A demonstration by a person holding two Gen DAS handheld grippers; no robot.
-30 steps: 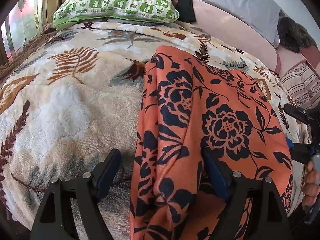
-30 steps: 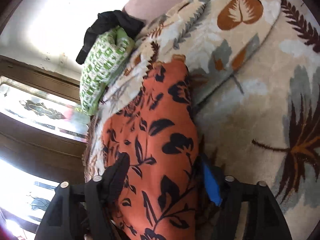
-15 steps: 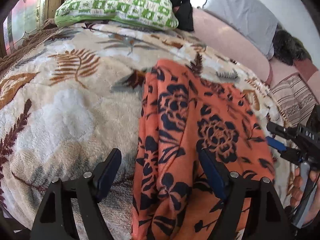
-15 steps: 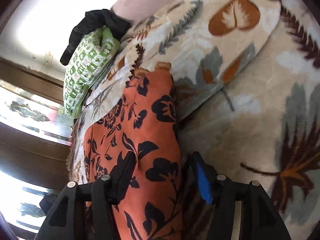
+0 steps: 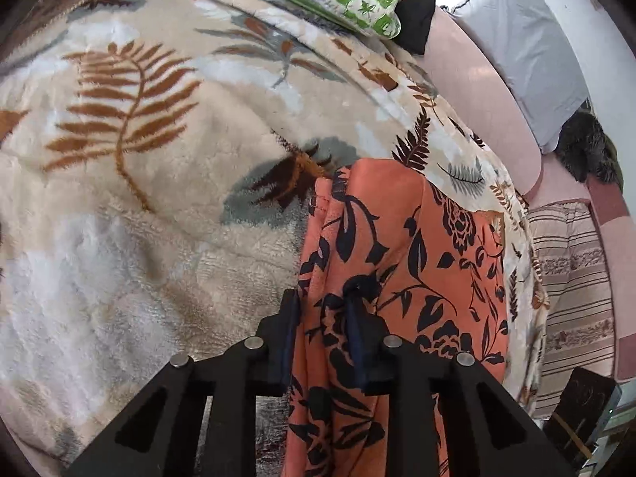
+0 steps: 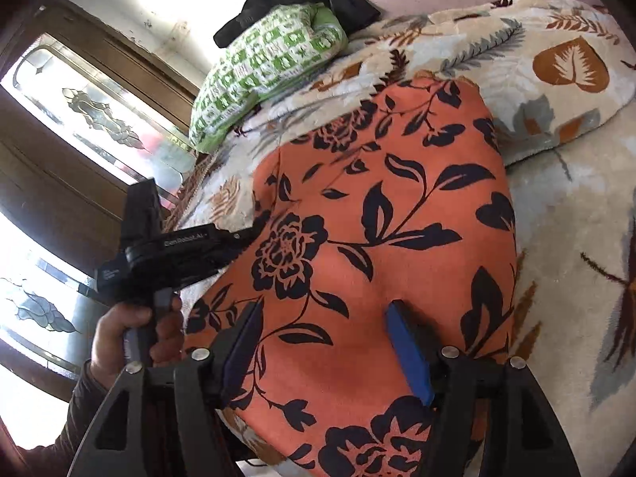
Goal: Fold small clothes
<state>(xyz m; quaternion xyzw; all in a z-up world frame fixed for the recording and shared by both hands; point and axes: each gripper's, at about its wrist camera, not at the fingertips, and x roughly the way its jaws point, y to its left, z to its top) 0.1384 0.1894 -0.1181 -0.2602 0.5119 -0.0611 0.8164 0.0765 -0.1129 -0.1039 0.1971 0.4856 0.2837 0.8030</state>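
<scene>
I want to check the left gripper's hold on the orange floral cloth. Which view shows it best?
The left wrist view: the left gripper pinches a bunched fold of the orange floral cloth. The right wrist view shows only its body from the side, fingertips hidden by cloth.

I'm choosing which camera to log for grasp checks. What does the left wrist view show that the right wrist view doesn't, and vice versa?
Only the left wrist view: the left gripper with jaws pinched on a fold of the orange floral garment, plus a grey pillow. Only the right wrist view: the right gripper open over the garment, the left hand, the window. Both: garment, blanket, green pillow.
</scene>
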